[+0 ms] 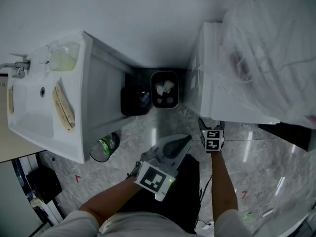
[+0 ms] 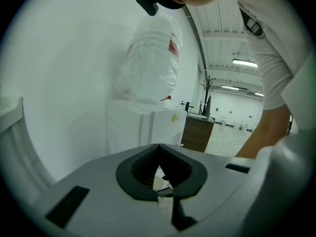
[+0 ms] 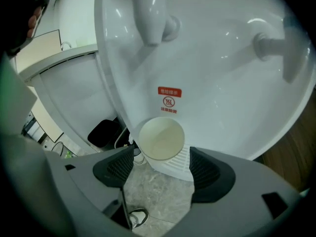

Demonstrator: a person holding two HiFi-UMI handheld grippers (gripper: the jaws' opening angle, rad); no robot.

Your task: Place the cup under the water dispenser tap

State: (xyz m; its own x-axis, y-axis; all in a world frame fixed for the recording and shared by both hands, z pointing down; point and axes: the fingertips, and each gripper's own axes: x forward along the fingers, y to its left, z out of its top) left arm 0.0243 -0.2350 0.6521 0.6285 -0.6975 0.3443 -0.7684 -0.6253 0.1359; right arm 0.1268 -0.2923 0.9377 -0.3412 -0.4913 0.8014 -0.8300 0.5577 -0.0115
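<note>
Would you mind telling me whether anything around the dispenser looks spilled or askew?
Nothing stands out: the cup stands upright on the drip tray below the red tap, with no spill visible.

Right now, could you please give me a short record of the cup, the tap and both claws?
cup: upright on the drip tray, open top facing up
red-topped tap: above the cup, roughly in line with it
right claw: open, pads clear of the cup, which stands just ahead of them
left claw: shut, nothing held, back from the dispenser
task status: cup appears placed and released
</note>
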